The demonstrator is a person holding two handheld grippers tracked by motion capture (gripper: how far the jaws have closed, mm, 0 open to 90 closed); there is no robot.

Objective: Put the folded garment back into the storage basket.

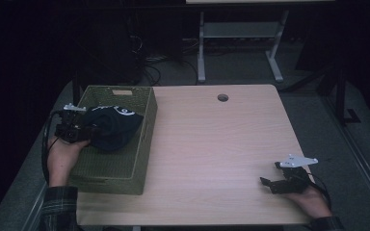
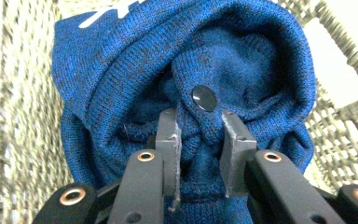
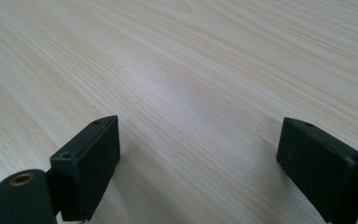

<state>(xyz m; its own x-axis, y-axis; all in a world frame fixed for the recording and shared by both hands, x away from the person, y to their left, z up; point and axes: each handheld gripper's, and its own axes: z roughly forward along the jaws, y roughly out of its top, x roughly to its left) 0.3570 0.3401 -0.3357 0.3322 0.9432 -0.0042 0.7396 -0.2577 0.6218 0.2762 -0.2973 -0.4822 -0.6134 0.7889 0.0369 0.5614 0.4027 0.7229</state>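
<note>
A dark blue knitted garment (image 1: 113,126) with white lettering hangs over the green woven basket (image 1: 125,171) at the table's left. My left gripper (image 1: 87,131) comes in over the basket's left rim and is shut on a fold of that blue knit (image 2: 242,56). In the left gripper view the fabric is bunched between the two pads, just below a black snap button (image 2: 204,98), and my left gripper (image 2: 199,128) pinches it. My right gripper (image 1: 266,184) rests at the table's right front, held by a hand, jaws wide apart. In the right gripper view my right gripper (image 3: 198,149) has bare wood between its fingers.
The light wooden table (image 1: 212,144) has a round cable hole (image 1: 222,97) near its far edge. Basket weave (image 2: 23,121) surrounds the garment on both sides. Beyond the table stand a white desk frame (image 1: 241,43) and cables on a dark floor.
</note>
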